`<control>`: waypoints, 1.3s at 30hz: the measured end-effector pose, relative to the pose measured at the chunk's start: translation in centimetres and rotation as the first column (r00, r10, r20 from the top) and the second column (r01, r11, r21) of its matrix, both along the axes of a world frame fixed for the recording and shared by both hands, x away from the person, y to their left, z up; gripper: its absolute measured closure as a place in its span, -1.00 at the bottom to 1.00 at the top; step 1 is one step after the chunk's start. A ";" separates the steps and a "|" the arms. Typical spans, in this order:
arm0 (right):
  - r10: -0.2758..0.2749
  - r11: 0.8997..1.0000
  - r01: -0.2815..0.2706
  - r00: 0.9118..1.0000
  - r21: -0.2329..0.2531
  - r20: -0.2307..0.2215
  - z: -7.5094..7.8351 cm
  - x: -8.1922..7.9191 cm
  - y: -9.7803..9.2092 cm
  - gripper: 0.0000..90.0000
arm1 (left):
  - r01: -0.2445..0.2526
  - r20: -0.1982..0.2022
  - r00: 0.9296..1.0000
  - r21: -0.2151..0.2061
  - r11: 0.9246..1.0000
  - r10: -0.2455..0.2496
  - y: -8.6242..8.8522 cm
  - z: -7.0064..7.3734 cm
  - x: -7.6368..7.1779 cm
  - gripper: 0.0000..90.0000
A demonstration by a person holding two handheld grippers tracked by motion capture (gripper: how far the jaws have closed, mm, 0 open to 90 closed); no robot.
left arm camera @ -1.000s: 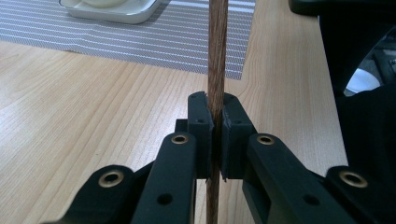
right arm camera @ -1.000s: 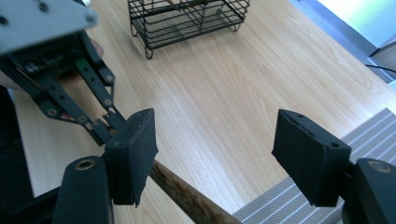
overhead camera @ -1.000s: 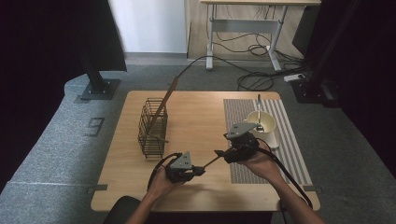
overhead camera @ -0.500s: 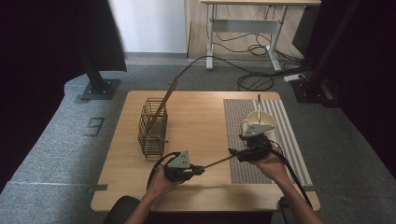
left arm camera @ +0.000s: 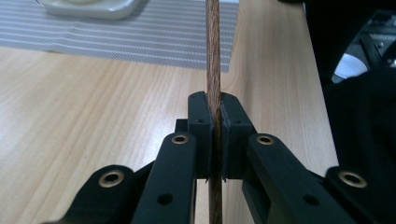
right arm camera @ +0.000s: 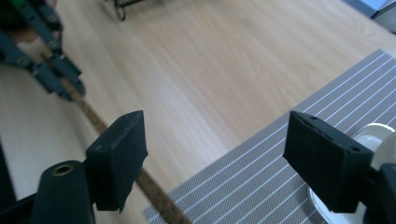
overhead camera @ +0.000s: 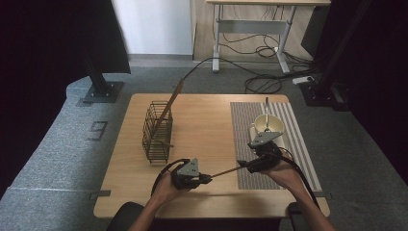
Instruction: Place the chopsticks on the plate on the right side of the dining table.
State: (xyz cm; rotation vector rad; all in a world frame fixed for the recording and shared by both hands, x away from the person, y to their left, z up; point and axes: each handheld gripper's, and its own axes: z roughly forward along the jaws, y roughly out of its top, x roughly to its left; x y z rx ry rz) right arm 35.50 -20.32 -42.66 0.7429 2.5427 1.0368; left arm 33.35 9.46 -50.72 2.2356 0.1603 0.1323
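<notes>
right gripper (overhead camera: pixel 243 165) lowered, opened, off chopstick (overhead camera: pixel 225 171)

The table (overhead camera: pixel 207 120) is pale, light-grained wood, and on it lies a grey placemat (overhead camera: pixel 250 125) with thin white stripes under a cream-white bowl (overhead camera: pixel 266 126). A dark wire basket (overhead camera: pixel 157 131) holds a brown wooden stick (overhead camera: pixel 168 107). The chopstick (left arm camera: pixel 214 56) is reddish brown with fine grain; both grippers' jaws are matt black.

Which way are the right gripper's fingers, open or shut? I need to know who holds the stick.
Open: the right gripper has fingers spread beside the stick.
</notes>
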 end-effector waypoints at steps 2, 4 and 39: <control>0.036 0.999 -0.037 0.999 -0.009 -0.015 -0.3 -0.6 0.0 -0.61 | 0.007 -0.004 1.000 0.013 1.000 -0.007 -0.2 -0.1 0.0 0.89; 0.063 0.998 -0.064 0.997 -0.016 -0.032 -0.7 -0.9 0.1 -0.63 | 0.013 -0.008 1.000 0.031 0.999 -0.012 -0.4 -0.2 -0.1 0.89; 0.309 0.911 -0.343 0.935 -0.227 -0.176 -4.5 -2.7 3.9 0.68 | 0.054 -0.035 0.998 0.126 0.991 -0.050 -1.6 -0.8 -0.3 0.84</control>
